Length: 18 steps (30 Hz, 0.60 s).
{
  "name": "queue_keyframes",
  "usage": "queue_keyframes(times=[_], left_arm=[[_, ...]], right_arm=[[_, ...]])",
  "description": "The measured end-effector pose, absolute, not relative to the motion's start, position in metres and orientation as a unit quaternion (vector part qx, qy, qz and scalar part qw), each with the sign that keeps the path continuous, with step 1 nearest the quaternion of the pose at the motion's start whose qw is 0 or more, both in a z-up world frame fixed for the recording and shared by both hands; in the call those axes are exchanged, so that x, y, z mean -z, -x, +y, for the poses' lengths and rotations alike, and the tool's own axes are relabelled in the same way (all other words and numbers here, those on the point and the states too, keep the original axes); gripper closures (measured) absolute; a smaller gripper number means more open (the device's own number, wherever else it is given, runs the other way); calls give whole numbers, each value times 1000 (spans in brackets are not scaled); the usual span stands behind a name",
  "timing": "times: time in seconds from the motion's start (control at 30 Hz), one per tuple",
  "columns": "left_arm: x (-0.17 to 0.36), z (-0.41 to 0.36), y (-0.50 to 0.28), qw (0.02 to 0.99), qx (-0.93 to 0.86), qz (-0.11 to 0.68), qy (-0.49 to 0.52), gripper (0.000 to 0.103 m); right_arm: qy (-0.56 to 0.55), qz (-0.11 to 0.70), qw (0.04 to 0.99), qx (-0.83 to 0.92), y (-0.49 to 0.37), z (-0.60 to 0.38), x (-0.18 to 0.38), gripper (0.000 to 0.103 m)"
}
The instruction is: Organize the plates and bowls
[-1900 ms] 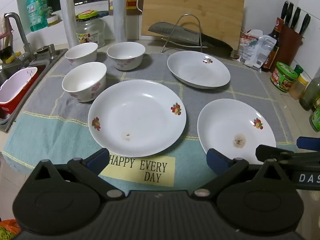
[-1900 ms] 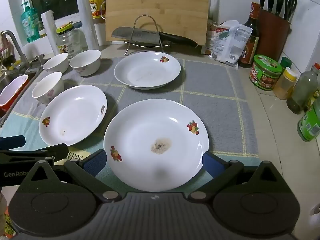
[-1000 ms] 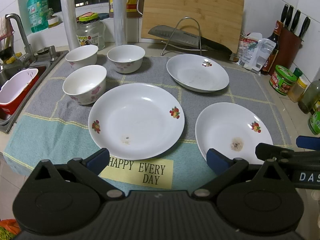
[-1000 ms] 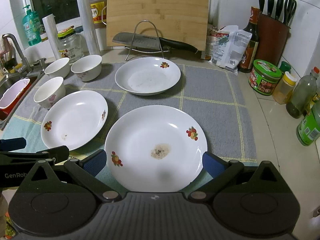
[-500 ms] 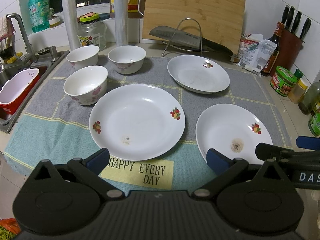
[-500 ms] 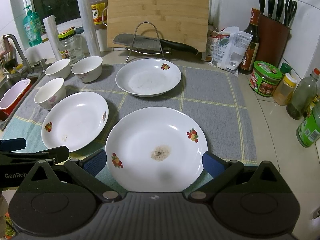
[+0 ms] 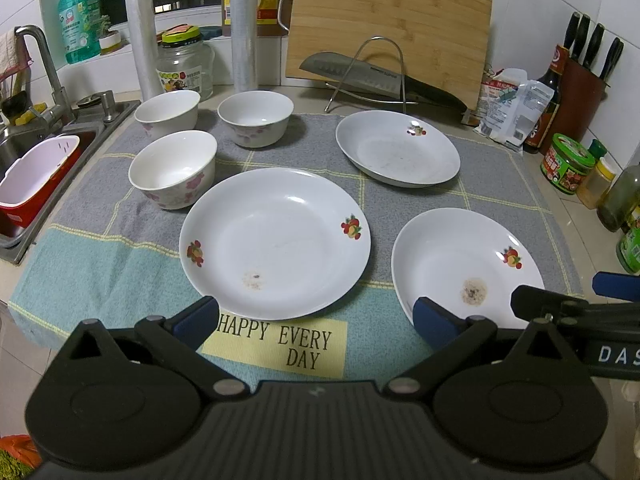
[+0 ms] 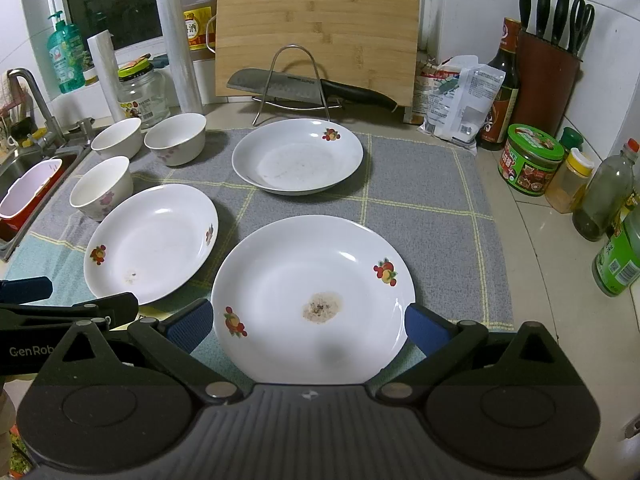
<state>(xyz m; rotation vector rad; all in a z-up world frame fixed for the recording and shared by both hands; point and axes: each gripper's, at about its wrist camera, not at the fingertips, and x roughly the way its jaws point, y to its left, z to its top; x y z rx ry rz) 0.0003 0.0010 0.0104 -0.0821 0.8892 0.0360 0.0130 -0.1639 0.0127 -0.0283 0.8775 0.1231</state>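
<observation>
**Three plates and three bowls spread on the towel, both grippers spread wide and empty**

Everything sits on the grey-and-teal towel, taken here as the landmark. Off its left edge lies the sink. On the towel's left part stand three bowls, apart from one another: two at the back, one nearer. At the towel's middle front lies the left plate, just beyond the left gripper, whose fingers are spread wide with nothing between them. Toward the back, right of the middle, rests the far plate, in front of the cutting board. At the towel's right front lies the stained plate; the right gripper hangs at its near rim, fingers wide on either side, empty.
</observation>
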Motion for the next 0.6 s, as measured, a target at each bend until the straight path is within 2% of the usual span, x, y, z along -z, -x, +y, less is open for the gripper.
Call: queue_keyframes(times=[0.6], left_arm=[[-13, 1, 3, 903, -19, 427, 41, 1]], right_arm=[[15, 416, 907, -63, -9, -166, -15, 0]])
